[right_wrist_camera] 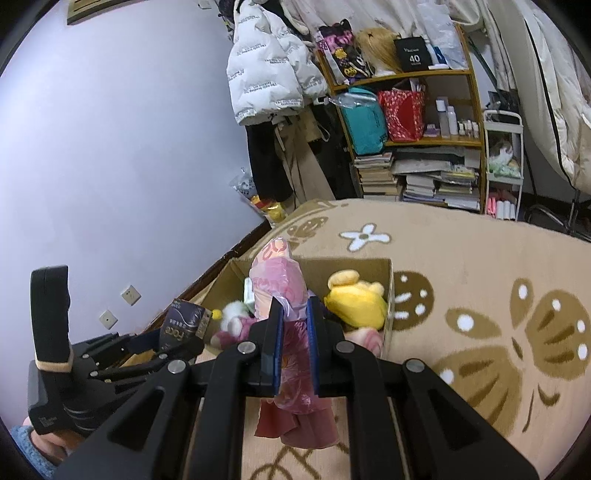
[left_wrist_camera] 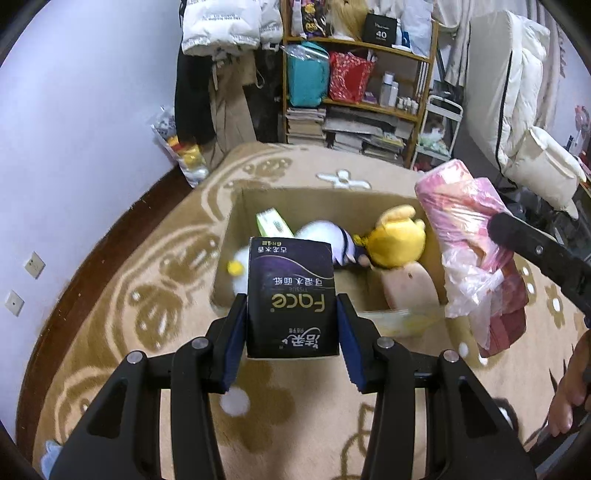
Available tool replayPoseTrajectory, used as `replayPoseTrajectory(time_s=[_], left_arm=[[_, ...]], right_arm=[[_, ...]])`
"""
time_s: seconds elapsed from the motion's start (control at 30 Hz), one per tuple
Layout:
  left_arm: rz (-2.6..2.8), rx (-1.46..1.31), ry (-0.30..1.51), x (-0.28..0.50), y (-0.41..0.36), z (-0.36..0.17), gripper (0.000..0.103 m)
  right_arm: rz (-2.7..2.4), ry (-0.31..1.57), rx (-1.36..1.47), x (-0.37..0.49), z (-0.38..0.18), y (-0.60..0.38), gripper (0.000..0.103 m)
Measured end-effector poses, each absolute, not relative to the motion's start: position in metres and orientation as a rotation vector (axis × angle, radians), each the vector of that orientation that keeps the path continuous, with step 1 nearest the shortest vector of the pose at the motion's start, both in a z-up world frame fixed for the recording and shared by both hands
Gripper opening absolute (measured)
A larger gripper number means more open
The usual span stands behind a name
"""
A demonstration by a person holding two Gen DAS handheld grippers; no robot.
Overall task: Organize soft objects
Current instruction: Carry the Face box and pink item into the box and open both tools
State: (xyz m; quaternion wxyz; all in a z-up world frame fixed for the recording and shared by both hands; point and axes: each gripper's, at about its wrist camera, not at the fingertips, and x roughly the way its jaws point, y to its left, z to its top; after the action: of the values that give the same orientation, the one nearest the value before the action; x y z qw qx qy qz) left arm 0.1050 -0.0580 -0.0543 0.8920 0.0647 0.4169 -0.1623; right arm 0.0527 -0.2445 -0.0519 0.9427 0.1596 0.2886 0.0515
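My left gripper (left_wrist_camera: 291,314) is shut on a black tissue pack (left_wrist_camera: 291,291) and holds it above the near edge of an open cardboard box (left_wrist_camera: 236,210). The pack also shows in the right wrist view (right_wrist_camera: 184,326). My right gripper (right_wrist_camera: 294,314) is shut on a pink bagged cloth bundle (right_wrist_camera: 277,284), held over the box (right_wrist_camera: 388,288). The bundle also shows at the right of the left wrist view (left_wrist_camera: 469,236). Inside the box lie a yellow plush (left_wrist_camera: 399,240), a white plush (left_wrist_camera: 325,236) and a green pack (left_wrist_camera: 271,221).
The box stands on a beige patterned carpet (left_wrist_camera: 147,295). A wooden shelf (left_wrist_camera: 369,92) with bags and stacked books stands behind it, with hanging coats (left_wrist_camera: 221,29) to its left and white bedding (left_wrist_camera: 517,92) to its right. A white wall (left_wrist_camera: 74,129) runs along the left.
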Motion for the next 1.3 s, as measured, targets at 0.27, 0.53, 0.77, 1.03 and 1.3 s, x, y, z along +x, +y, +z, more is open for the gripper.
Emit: replayPoseTrajectory(time_s=[0.27,0.53,0.77,1.03,1.3], left_arm=[[-0.296,0.128,0.843,0.144,-0.056,-0.045,0.045],[-0.283,0.117,0.872,0.177,-0.057,-0.054,0.055],[-0.284,0.129,0.900,0.180,-0.060,-0.069,0.072],[-0.226,0.131,0.911,0.167,-0.045,-0.063,0.091],[-0.192,0.137,0.839,0.138,-0.024,-0.034,0.101]], right_arm=[[0.110,0.566,0.304,0.081,-0.047,-0.243,0.012],[0.119,0.667,0.299,0.105,-0.079,-0.244,0.013],[0.121,0.691,0.309,0.108,-0.088,-0.244,0.024],[0.079,0.661,0.328,0.093,-0.077,-0.249,0.081],[0.070,0.614,0.336,0.068,-0.054,-0.245,0.101]])
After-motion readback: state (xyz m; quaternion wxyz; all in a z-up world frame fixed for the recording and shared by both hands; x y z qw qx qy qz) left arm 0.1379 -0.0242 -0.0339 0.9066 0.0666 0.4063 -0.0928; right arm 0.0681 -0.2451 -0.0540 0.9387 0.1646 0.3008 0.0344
